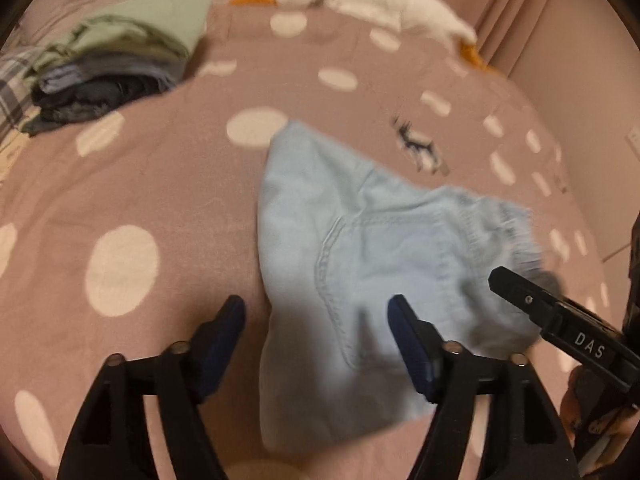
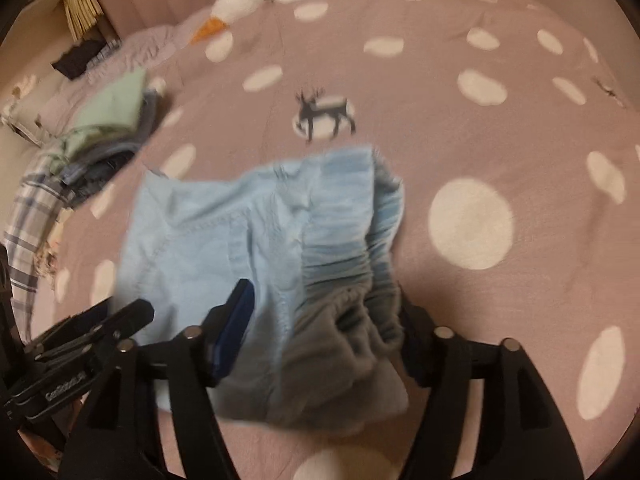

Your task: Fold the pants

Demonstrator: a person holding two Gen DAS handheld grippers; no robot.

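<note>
Light blue pants (image 1: 360, 264) lie folded and rumpled on a pink dotted bedspread (image 1: 160, 184); they also show in the right wrist view (image 2: 224, 240), with the gathered elastic waistband (image 2: 360, 256) nearest that camera. My left gripper (image 1: 316, 312) is open, its jaws wide apart over the near left edge of the pants, holding nothing. My right gripper (image 2: 324, 300) is open around the waistband, which bunches between its fingers; its right finger is partly hidden by cloth. The right gripper also shows in the left wrist view (image 1: 520, 292) at the pants' right edge.
A stack of folded clothes (image 1: 120, 60) sits at the far left of the bed, also visible in the right wrist view (image 2: 108, 128). A white plush goose (image 1: 360, 0) lies along the far edge. Curtains (image 1: 520, 8) hang at the right.
</note>
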